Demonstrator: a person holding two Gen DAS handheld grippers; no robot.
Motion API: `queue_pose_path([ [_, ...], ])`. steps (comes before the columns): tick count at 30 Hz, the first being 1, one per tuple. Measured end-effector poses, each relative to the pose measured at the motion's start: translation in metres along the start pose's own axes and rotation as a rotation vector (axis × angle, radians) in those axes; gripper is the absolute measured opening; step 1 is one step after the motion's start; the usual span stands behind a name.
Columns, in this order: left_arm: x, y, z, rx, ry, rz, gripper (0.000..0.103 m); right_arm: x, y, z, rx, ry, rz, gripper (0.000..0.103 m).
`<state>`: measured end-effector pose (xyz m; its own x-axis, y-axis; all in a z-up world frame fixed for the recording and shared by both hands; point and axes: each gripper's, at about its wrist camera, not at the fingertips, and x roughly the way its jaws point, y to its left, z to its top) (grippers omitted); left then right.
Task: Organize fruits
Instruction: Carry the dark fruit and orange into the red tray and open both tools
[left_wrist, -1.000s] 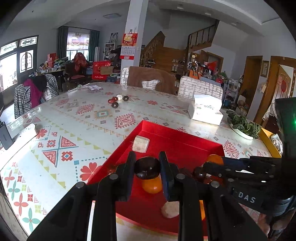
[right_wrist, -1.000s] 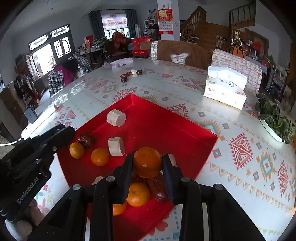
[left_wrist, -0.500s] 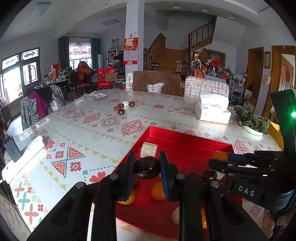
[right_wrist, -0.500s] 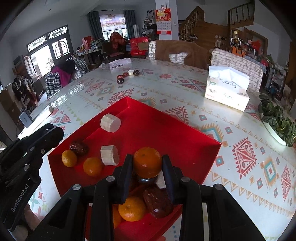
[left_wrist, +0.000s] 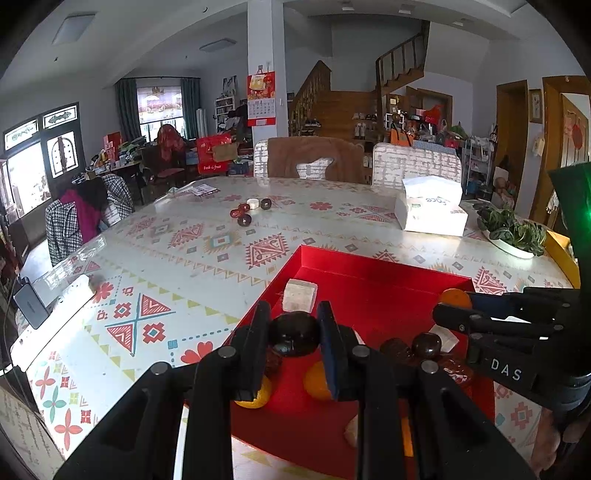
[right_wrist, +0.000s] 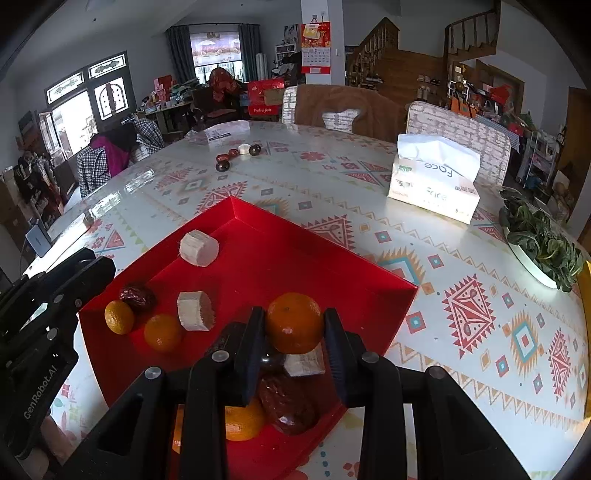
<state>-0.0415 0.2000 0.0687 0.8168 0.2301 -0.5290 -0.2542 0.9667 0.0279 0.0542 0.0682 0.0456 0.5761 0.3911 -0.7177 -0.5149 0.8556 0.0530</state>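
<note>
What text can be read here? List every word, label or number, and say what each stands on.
"Face": white tissue box on the table.
"GenRobot.AI": black left gripper body.
"DAS": black right gripper body.
"Fresh fruit", roughly: red gift box; blurred.
Wall calendar on the pillar: numbers too small to read.

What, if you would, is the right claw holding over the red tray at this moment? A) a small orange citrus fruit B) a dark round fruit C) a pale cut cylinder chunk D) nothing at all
A: in the right wrist view the right claw has its fingers pressed on both sides of a small orange citrus fruit above the red tray.
</note>
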Motion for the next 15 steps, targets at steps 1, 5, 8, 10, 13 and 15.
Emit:
queue_pose_path([
  [1, 0.001, 0.000, 0.000, 0.001, 0.001, 0.002, 0.025, 0.001, 0.000, 0.000, 0.000, 0.001, 0.000, 0.035],
  [5, 0.005, 0.000, -0.001, 0.007, 0.012, 0.005, 0.025, 0.006, 0.002, 0.001, -0.006, 0.012, 0.001, 0.035],
  [8, 0.007, 0.000, -0.002, 0.008, 0.018, 0.002, 0.025, 0.010, 0.004, 0.001, -0.008, 0.021, 0.006, 0.035],
  [10, 0.011, -0.001, -0.003, 0.012, 0.025, 0.001, 0.025, 0.012, 0.004, 0.001, -0.008, 0.027, 0.007, 0.035],
  [13, 0.015, -0.001, -0.004, 0.015, 0.037, -0.007, 0.025, 0.016, 0.004, 0.001, -0.006, 0.035, 0.002, 0.035],
  [15, 0.017, -0.001, -0.003, 0.016, 0.039, -0.006, 0.025, 0.019, 0.002, 0.001, 0.000, 0.041, 0.000, 0.035],
])
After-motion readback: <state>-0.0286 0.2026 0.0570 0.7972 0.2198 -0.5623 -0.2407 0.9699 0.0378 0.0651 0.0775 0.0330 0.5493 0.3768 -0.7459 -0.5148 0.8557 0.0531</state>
